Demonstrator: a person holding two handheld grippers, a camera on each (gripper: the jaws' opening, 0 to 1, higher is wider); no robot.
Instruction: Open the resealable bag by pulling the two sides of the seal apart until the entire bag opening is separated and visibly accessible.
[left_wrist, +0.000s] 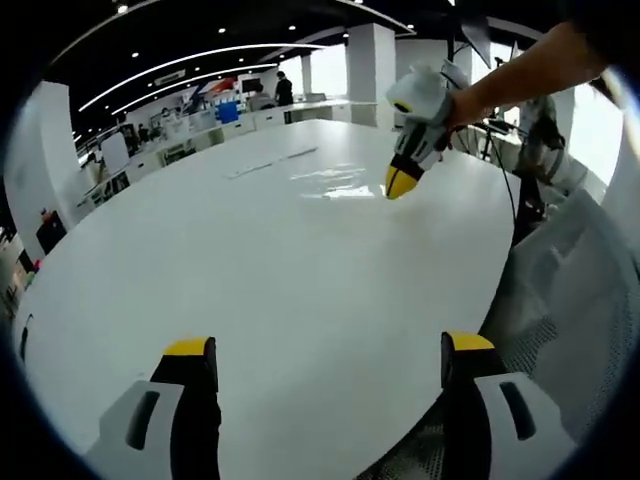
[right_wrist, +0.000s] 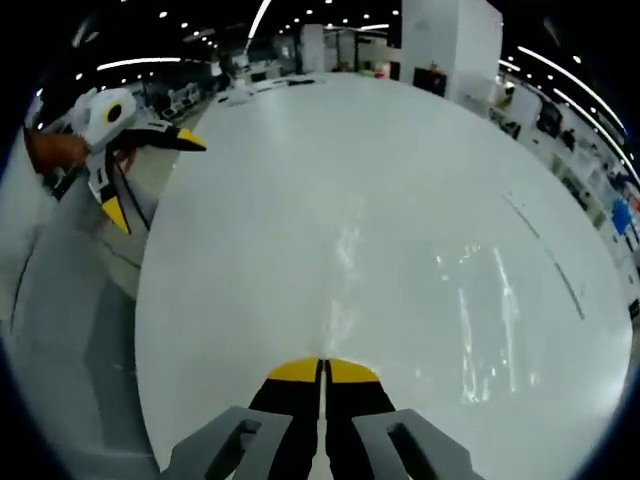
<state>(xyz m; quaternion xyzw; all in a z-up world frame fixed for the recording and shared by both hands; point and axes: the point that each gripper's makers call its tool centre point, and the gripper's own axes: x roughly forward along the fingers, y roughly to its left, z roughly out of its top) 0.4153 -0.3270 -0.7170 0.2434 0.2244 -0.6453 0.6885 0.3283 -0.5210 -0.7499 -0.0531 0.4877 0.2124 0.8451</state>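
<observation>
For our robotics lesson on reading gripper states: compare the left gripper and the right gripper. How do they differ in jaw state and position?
The left gripper has its jaws wide apart; the right gripper has its yellow tips pressed together. The left gripper sits at the near edge of the white table; the right gripper reaches over the table at a clear, glossy bag. Whether it pinches the bag cannot be told. Both have yellow-tipped black jaws and grey bodies.

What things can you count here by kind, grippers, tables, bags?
Grippers: 2, the left gripper with jaws apart, the right gripper with jaws together.
Tables: 1, the white table.
Clear bags: 1, the bag lying flat.
Total: 4.
</observation>
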